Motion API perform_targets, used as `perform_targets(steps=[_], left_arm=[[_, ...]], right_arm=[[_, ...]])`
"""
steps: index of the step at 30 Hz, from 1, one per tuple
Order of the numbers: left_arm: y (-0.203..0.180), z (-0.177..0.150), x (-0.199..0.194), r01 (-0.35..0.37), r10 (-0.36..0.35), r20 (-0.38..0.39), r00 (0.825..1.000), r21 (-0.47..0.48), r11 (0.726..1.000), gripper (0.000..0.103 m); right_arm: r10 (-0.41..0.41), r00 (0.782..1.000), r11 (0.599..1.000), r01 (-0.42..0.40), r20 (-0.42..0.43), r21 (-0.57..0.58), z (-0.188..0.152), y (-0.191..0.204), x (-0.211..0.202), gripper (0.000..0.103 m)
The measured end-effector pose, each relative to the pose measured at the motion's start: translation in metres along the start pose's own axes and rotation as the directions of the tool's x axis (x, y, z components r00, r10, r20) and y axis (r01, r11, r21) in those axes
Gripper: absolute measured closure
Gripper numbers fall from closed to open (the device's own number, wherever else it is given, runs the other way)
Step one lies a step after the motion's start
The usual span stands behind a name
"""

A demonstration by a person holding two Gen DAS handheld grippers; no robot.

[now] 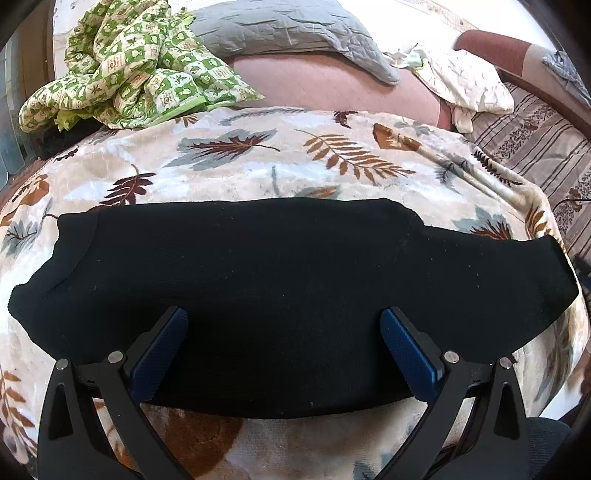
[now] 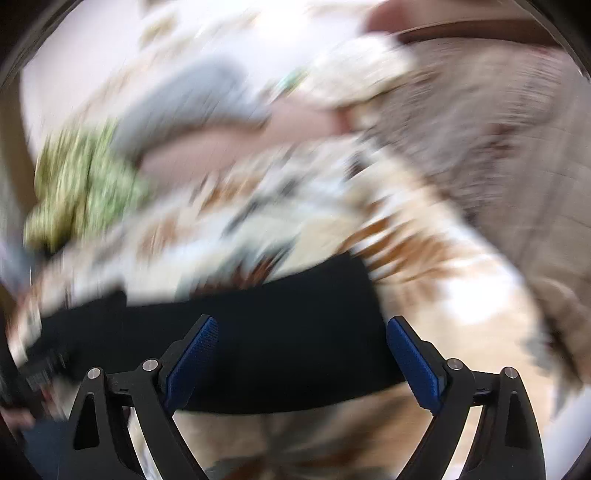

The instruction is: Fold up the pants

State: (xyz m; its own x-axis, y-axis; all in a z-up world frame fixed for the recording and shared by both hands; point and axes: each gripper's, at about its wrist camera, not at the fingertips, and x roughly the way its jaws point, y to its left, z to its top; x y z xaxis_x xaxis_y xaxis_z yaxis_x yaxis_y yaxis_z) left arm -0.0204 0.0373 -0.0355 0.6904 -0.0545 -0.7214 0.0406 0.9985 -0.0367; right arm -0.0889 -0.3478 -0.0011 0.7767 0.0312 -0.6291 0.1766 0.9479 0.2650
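The black pants [image 1: 288, 280] lie folded in a long band across a leaf-print blanket [image 1: 258, 162] on the bed. My left gripper [image 1: 284, 317] is open, its blue pads [image 1: 162, 350] spread wide over the pants' near edge, holding nothing. In the right wrist view, which is motion-blurred, the pants [image 2: 288, 332] show as a dark band. My right gripper [image 2: 301, 328] is open above their right end, empty.
A crumpled green-and-white checked cloth [image 1: 129, 66] lies at the back left. A grey quilted pillow [image 1: 288, 29] and a pink cushion [image 1: 332, 85] are behind the blanket. A white cloth [image 1: 465, 85] and a striped cover [image 1: 546, 155] are at the right.
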Motion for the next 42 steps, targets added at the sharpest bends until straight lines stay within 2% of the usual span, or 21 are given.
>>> perform_targets(steps=[2,3,4,5,6,7,9,11,12,13,14,16,18,22,24,26,28,34,39,42], left_arm=[[-0.002,-0.001,-0.001,-0.009,0.009,0.001,1.0,0.006,1.0,0.0],[-0.003,-0.002,-0.001,-0.021,0.021,0.002,1.0,0.014,1.0,0.0],[-0.005,-0.002,-0.001,-0.034,0.034,0.003,0.999,0.02,0.999,0.0],[-0.007,-0.002,0.0,-0.047,0.047,0.005,0.999,0.025,0.999,0.0],[-0.007,-0.003,0.0,-0.054,0.054,0.007,0.999,0.027,0.998,0.0],[-0.008,-0.003,0.0,-0.06,0.06,0.007,0.998,0.028,0.998,0.0],[-0.006,-0.003,0.0,-0.055,0.055,0.006,0.998,0.022,0.998,0.0],[-0.004,-0.003,0.0,-0.043,0.043,0.01,0.999,0.01,0.999,0.0],[-0.004,-0.003,0.0,-0.042,0.042,0.012,0.999,0.008,0.999,0.0],[-0.004,-0.003,0.0,-0.044,0.044,0.016,0.999,0.009,0.999,0.0],[-0.004,-0.004,0.0,-0.045,0.045,0.017,0.999,0.011,0.999,0.0],[-0.004,-0.004,0.0,-0.045,0.044,0.022,0.999,0.012,0.999,0.0],[-0.005,-0.004,0.0,-0.045,0.045,0.025,0.999,0.012,0.999,0.0],[-0.005,-0.005,0.0,-0.048,0.048,0.029,0.998,0.012,0.999,0.0],[-0.005,-0.005,0.0,-0.048,0.047,0.028,0.998,0.013,0.999,0.0],[-0.005,-0.005,0.0,-0.048,0.048,0.029,0.998,0.012,0.999,0.0],[-0.005,-0.005,0.0,-0.049,0.048,0.029,0.998,0.012,0.999,0.0],[-0.005,-0.005,0.0,-0.049,0.049,0.029,0.998,0.012,0.999,0.0],[-0.005,-0.005,0.0,-0.048,0.047,0.031,0.998,0.014,0.999,0.0],[-0.006,-0.004,0.0,-0.042,0.042,0.034,0.999,0.019,0.999,0.0]], right_arm=[[0.045,0.997,0.985,-0.054,0.062,0.161,0.001,-0.035,-0.02,0.008],[0.117,0.989,0.956,-0.136,0.085,0.261,-0.001,-0.055,-0.026,0.008],[0.197,0.975,0.907,-0.221,0.104,0.358,-0.005,-0.073,-0.027,0.009],[0.247,0.962,0.868,-0.272,0.114,0.416,-0.009,-0.083,-0.026,0.01],[0.315,0.941,0.803,-0.332,0.121,0.495,-0.014,-0.096,-0.02,0.01],[0.354,0.928,0.747,-0.357,0.119,0.56,-0.019,-0.105,-0.013,0.011],[0.382,0.918,0.699,-0.36,0.103,0.618,-0.024,-0.111,-0.002,0.013],[0.416,0.905,0.669,-0.37,0.087,0.645,-0.026,-0.111,0.008,0.014],[0.434,0.899,0.671,-0.366,0.059,0.645,-0.025,-0.107,0.014,0.015],[0.43,0.902,0.686,-0.348,0.031,0.639,-0.025,-0.103,0.019,0.018],[0.383,0.923,0.736,-0.28,-0.037,0.616,-0.025,-0.098,0.024,0.03],[0.322,0.943,0.779,-0.214,-0.083,0.589,-0.029,-0.098,0.026,0.048],[0.32,0.944,0.77,-0.208,-0.083,0.603,-0.029,-0.1,0.027,0.048],[0.302,0.948,0.816,-0.202,-0.102,0.542,-0.026,-0.093,0.03,0.048],[0.301,0.948,0.824,-0.206,-0.1,0.527,-0.025,-0.092,0.029,0.05],[0.287,0.952,0.84,-0.196,-0.107,0.506,-0.023,-0.09,0.029,0.071],[0.252,0.96,0.857,-0.164,-0.121,0.488,-0.024,-0.09,0.028,0.082],[0.225,0.967,0.875,-0.146,-0.119,0.462,-0.026,-0.089,0.026,0.081],[0.239,0.965,0.853,-0.157,-0.105,0.498,-0.029,-0.093,0.027,0.079],[0.221,0.969,0.869,-0.146,-0.108,0.474,-0.029,-0.09,0.027,0.08]])
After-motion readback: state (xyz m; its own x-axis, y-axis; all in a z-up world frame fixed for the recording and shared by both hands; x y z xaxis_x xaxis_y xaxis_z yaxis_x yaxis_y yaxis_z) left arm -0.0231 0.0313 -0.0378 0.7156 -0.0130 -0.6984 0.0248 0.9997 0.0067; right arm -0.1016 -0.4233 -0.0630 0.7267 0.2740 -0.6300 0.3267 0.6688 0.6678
